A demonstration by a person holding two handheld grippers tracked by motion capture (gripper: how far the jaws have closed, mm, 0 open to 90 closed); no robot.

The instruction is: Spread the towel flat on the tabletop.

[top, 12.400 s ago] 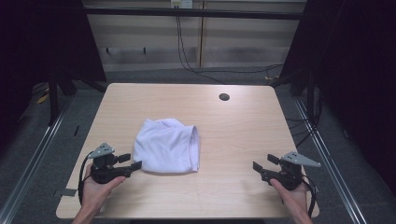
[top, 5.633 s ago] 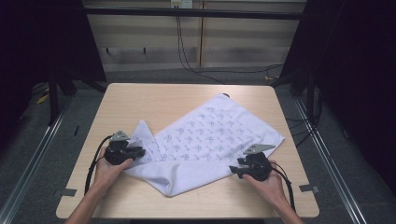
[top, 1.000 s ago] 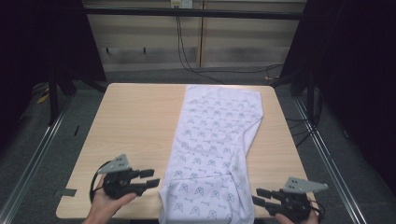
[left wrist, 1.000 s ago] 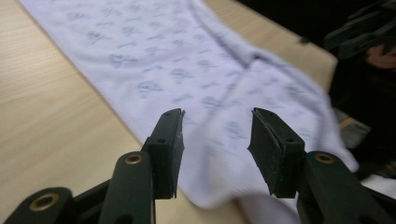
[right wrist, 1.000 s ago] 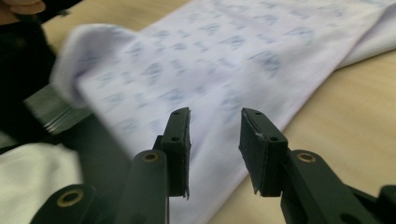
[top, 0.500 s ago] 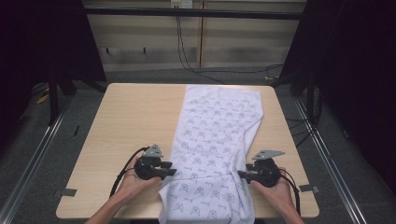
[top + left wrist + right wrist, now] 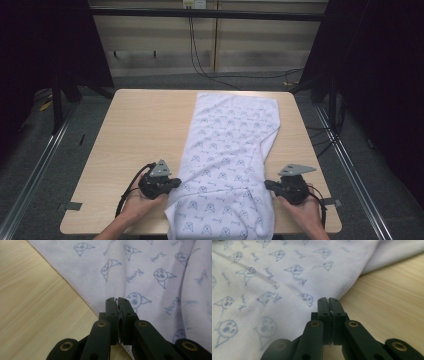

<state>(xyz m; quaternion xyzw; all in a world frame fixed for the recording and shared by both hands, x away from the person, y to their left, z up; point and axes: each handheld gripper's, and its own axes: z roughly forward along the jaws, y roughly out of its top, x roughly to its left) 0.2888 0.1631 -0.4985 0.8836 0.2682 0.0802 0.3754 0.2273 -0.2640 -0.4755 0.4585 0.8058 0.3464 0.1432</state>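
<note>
- Clearly soft and light, the printed cloth [image 7: 227, 165] runs from the table's [image 7: 140, 130] far edge over its near edge.
- My left tool [image 7: 170, 184] and right tool [image 7: 270, 186] each pinch a side hem; hems give the surest hold.

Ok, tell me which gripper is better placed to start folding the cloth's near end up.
Neither clearly: the left gripper and right gripper are each shut on opposite hems of the cloth, level with each other. Probably lift both together.
</note>
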